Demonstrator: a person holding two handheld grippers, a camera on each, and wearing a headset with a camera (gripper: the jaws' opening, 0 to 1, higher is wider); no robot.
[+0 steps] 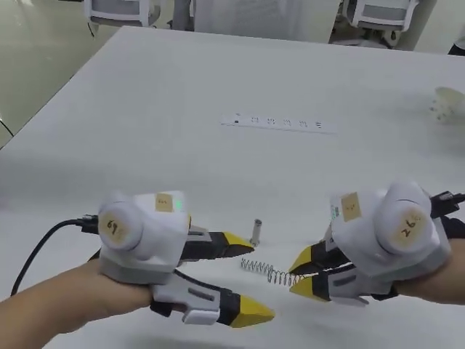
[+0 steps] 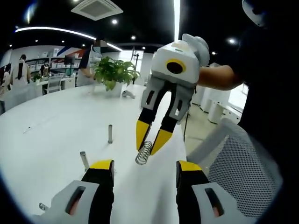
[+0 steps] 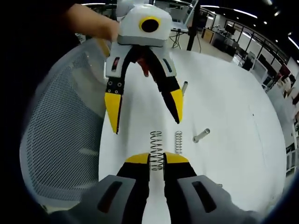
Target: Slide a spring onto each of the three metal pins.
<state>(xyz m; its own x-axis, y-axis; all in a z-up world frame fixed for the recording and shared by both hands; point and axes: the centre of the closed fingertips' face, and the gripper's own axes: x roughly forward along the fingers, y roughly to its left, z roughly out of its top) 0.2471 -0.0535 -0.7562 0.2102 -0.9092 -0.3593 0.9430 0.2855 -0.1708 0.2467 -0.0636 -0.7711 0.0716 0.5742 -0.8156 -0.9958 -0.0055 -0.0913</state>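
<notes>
1. The left gripper (image 1: 260,280) sits at the left of the white table (image 1: 145,109). Its jaws are spread wide and grip nothing.
2. A metal pin (image 1: 256,231) stands upright on the table, just beyond the left gripper's upper jaw tip.
3. A spring (image 1: 270,273) hangs nearly level above the tabletop between the two grippers, its free end pointing toward the left gripper.
4. The right gripper (image 1: 304,276) is clamped on the spring's other end.
5. In the right gripper view, a second spring (image 3: 178,141) lies on the table just right of the held one. Another pin (image 3: 201,135) is near it, further right.
</notes>
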